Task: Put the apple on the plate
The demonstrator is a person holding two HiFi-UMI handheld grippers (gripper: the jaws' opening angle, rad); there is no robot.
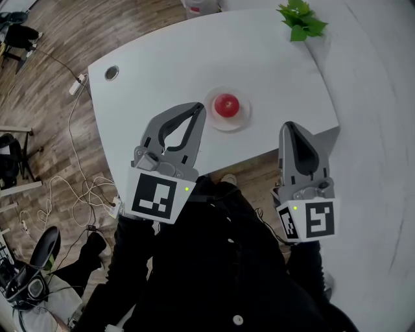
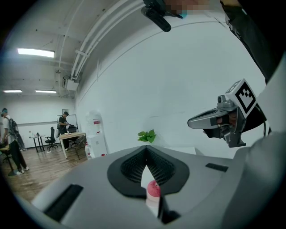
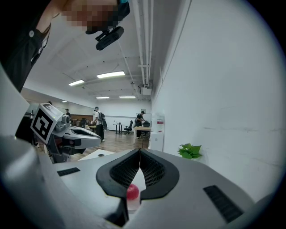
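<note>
A red apple (image 1: 226, 104) rests on a small clear plate (image 1: 243, 120) in the middle of the white table (image 1: 162, 71). My left gripper (image 1: 198, 107) hovers just left of the plate, shut, with nothing between its fingers. Over the table's front right edge my right gripper (image 1: 290, 126) is shut and empty too. Through the closed tips in the left gripper view (image 2: 146, 148) the apple (image 2: 153, 188) shows ahead on the plate (image 2: 153, 204), with the right gripper (image 2: 193, 121) off to the right. The right gripper view (image 3: 140, 152) also frames the apple (image 3: 132, 192), and the left gripper (image 3: 95, 138) at the left.
A green plant (image 1: 300, 19) stands at the table's far right corner by the white wall. A round cable hole (image 1: 111, 72) is at the table's left corner. Cables (image 1: 71, 188) lie on the wooden floor to the left. People and desks (image 2: 67, 134) are far back in the room.
</note>
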